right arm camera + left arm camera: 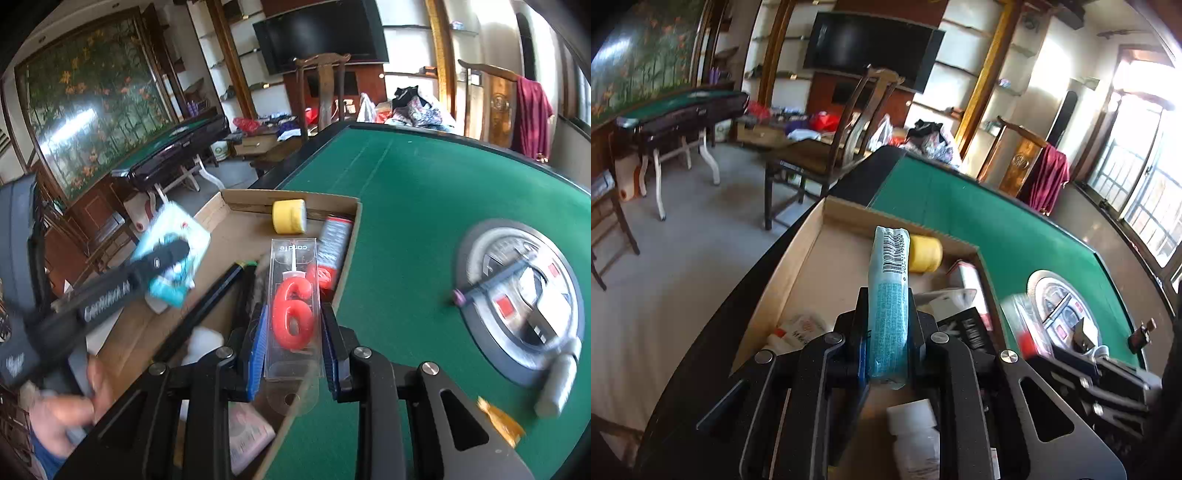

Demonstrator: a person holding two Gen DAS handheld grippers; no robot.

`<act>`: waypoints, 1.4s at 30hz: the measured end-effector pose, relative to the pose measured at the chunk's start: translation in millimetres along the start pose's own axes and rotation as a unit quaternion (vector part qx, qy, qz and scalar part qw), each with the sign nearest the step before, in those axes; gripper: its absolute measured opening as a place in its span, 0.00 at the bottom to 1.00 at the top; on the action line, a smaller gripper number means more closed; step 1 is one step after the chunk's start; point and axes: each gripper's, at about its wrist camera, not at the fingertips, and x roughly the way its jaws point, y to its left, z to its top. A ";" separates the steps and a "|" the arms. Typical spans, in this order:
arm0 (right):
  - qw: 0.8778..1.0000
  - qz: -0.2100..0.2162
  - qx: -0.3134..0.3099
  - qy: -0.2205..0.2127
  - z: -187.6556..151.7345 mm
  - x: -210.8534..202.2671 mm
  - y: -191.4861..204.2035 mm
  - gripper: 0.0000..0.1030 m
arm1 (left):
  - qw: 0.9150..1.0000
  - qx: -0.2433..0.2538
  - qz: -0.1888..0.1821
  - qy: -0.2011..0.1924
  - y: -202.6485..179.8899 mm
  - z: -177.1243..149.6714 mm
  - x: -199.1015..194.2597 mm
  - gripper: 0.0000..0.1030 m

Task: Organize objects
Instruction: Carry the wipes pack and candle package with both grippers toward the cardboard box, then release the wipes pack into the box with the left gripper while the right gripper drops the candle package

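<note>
We hold a light-blue packet [888, 302] with a barcode, clamped in our left gripper [886, 332] above the cardboard box [798, 258]. Our right gripper [293, 332] clamps a clear-cased red "6" candle [292, 314] over that box.

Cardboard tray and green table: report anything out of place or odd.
Nothing is spilled or broken. The cardboard tray is a loose jumble: a yellow roll on its side and a red-and-white pack lying askew. Loose items also sit on the table's round centre panel, too blurred to identify.
</note>
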 end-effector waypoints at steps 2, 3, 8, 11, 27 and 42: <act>1.000 0.002 -0.009 0.014 8.8 12.3 6.6 0.26 | 1.000 -0.008 -0.002 0.008 3.9 0.6 3.2 0.14; 1.000 0.005 -0.010 0.018 12.4 18.5 10.2 0.26 | 1.000 -0.012 -0.002 0.012 6.4 1.1 4.9 0.14; 1.000 0.005 -0.018 0.023 36.9 42.4 26.2 0.26 | 0.999 -0.023 -0.002 0.034 10.9 -0.8 14.6 0.14; 0.999 0.005 -0.016 0.033 49.2 59.8 32.9 0.26 | 0.999 -0.028 -0.002 0.038 11.7 -1.4 16.1 0.14; 0.994 0.013 0.031 0.101 71.8 117.7 30.5 0.28 | 0.998 -0.035 0.003 0.048 11.0 -4.5 16.4 0.14; 0.995 0.051 0.053 0.069 68.3 70.0 19.4 0.28 | 0.998 -0.045 -0.002 0.039 14.6 0.0 11.8 0.51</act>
